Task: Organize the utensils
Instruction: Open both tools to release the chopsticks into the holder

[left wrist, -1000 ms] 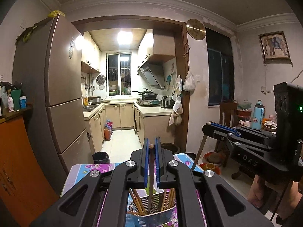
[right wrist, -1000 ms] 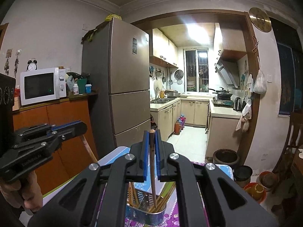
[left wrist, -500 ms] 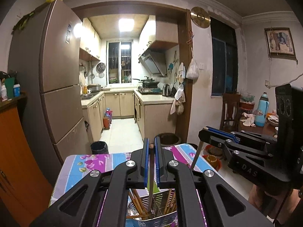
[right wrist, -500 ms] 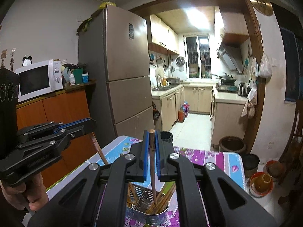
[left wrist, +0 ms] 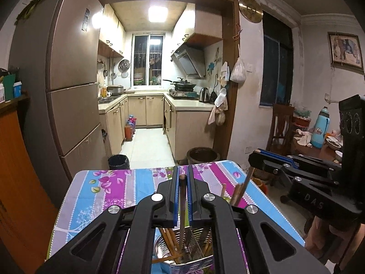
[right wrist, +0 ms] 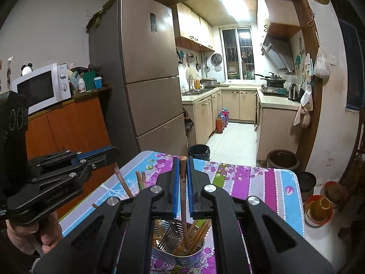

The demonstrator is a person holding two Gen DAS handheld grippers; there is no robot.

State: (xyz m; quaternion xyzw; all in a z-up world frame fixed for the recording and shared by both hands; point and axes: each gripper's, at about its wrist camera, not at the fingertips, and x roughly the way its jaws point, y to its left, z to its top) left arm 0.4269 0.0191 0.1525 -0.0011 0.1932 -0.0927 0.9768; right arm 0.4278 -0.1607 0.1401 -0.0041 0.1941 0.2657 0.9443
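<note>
My left gripper [left wrist: 182,177] is shut on a brown chopstick [left wrist: 181,214] that hangs down into a steel utensil holder [left wrist: 194,261] holding several chopsticks and a metal insert. My right gripper [right wrist: 182,167] is shut on another brown chopstick [right wrist: 183,196], its lower end inside the same steel holder [right wrist: 180,254]. The holder stands on a table with a purple and blue flowered cloth [left wrist: 109,194]. Each gripper shows in the other's view: the right gripper [left wrist: 256,156] at the right, the left gripper [right wrist: 114,153] at the left, held by a hand [right wrist: 27,233].
A tall brown fridge [right wrist: 146,84] and an orange cabinet [right wrist: 68,125] with a microwave [right wrist: 41,89] stand left of the table. Behind is a kitchen doorway, a black bin [left wrist: 118,162] and a dark pot [left wrist: 202,156]. A chair [left wrist: 279,125] stands right.
Both grippers have sunk toward the table with their chopsticks; the cloth and holder fill more of the view, and the chopsticks reach deeper into the holder.
</note>
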